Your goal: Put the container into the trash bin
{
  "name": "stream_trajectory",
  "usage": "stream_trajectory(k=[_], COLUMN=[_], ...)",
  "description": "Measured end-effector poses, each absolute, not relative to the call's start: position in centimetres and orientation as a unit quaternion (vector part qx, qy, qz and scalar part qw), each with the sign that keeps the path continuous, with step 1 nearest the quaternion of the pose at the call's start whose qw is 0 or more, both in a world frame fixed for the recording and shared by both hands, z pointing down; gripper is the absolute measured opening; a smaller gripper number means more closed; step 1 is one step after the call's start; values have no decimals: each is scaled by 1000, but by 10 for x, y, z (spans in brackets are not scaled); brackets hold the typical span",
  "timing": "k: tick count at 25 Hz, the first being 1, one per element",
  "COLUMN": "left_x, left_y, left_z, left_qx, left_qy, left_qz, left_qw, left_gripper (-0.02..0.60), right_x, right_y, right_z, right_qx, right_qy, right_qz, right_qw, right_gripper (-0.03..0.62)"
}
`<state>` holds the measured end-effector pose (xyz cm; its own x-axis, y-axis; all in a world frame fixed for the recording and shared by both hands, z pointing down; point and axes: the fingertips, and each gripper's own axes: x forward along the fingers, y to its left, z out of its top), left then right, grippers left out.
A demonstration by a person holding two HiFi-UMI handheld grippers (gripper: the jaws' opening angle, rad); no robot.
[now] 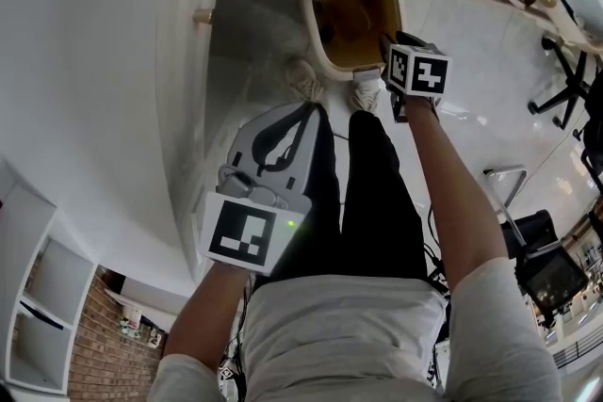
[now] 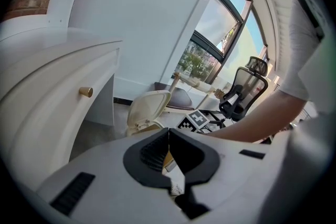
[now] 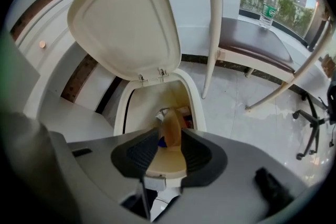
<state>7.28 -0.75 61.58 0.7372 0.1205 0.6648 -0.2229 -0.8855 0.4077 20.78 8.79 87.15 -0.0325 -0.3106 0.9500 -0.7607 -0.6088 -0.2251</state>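
The cream trash bin (image 1: 316, 33) stands on the floor in front of my feet with its lid (image 3: 126, 18) flipped up. In the right gripper view a brownish container (image 3: 171, 128) sits upright between the spread jaws, over the bin's mouth (image 3: 121, 107). The pads stand apart from it. My right gripper (image 1: 388, 47) points steeply down at the bin's near rim and is open (image 3: 169, 139). My left gripper (image 1: 306, 113) hangs by my left leg, short of the bin, its jaws shut (image 2: 169, 136) with nothing between them. The bin (image 2: 147, 110) also shows beyond it.
A curved white cabinet with a brass knob (image 1: 203, 15) runs along the left. A wooden chair (image 3: 252, 44) with a water bottle (image 3: 268, 0) on its seat stands right of the bin. Office chairs (image 2: 247, 86) are further right. My shoes (image 1: 303, 80) touch the bin's base.
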Motion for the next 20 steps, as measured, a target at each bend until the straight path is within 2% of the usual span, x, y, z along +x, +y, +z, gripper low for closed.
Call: stream_trajectory(k=[20], left_x=[79], left_y=[-2], left_z=[604], left_qx=[906], left_qy=[-21], left_qz=[356], left_qw=[229], left_gripper=[17], right_x=[211], right_y=[96], right_z=[854], right_qx=[673], right_qy=[-404], right_qz=[591], right_qw=[188], right_gripper=[135])
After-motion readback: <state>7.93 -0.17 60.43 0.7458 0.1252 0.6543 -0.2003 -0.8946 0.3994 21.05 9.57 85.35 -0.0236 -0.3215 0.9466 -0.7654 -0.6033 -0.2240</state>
